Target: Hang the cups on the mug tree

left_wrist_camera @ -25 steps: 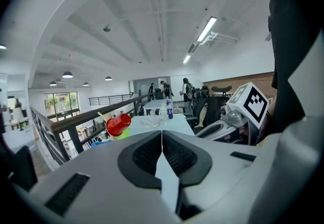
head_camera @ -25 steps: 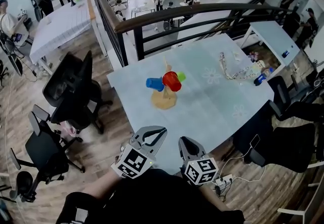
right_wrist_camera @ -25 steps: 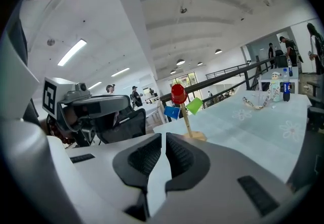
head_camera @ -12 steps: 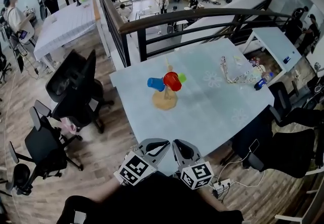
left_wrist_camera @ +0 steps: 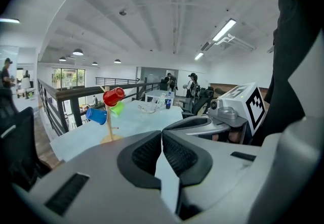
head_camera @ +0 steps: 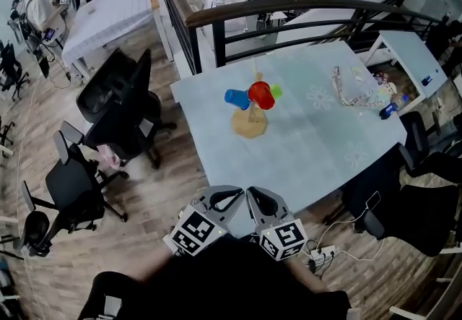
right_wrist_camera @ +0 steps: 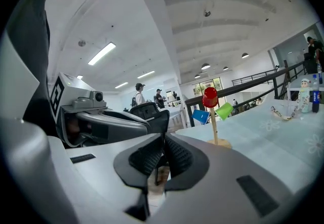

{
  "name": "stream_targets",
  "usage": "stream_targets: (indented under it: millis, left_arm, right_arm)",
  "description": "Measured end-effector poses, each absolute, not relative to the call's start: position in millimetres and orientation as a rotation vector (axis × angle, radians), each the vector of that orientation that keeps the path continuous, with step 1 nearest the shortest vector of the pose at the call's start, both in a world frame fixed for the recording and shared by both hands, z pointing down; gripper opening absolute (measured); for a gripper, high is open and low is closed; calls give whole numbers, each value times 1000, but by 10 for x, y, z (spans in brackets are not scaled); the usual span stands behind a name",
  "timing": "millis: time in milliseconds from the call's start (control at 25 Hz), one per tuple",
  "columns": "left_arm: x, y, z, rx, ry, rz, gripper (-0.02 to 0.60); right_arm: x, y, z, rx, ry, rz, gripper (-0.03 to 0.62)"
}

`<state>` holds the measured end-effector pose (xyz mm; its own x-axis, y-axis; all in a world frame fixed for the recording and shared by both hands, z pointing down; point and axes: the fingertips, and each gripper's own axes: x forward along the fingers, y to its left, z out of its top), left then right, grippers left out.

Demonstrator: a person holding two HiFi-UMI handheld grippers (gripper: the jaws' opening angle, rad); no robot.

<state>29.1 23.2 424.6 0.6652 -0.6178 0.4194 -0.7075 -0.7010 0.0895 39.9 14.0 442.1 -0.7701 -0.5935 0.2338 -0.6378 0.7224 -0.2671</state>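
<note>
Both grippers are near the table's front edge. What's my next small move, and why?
Probably none beyond a last look: the blue cup, red cup and green cup all hang on the mug tree, no loose cup shows on the table, and the left gripper and right gripper are both shut with nothing between their jaws. I'd judge the job finished.

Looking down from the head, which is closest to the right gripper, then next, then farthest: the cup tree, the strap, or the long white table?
1. Cup tree, straight ahead of the right gripper, on the near table.
2. Strap, farther off on that table's right side.
3. Long white table, far away at the back left.
</note>
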Motion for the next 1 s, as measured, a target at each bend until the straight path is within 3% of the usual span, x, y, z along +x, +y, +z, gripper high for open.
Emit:
stream_targets:
  millis: [240, 640, 1000]
  left_arm:
    - [248, 276, 4410, 2569, -1141, 575, 25]
    - [-657, 218, 4462, 2293, -1594, 462, 25]
    - [-673, 330, 4461, 2265, -1626, 425, 23]
  right_arm:
    - [399, 231, 4597, 940, -2805, 570, 42]
    - [453, 419, 4955, 844, -2786, 611, 41]
    - [341, 481, 4818, 810, -2825, 583, 41]
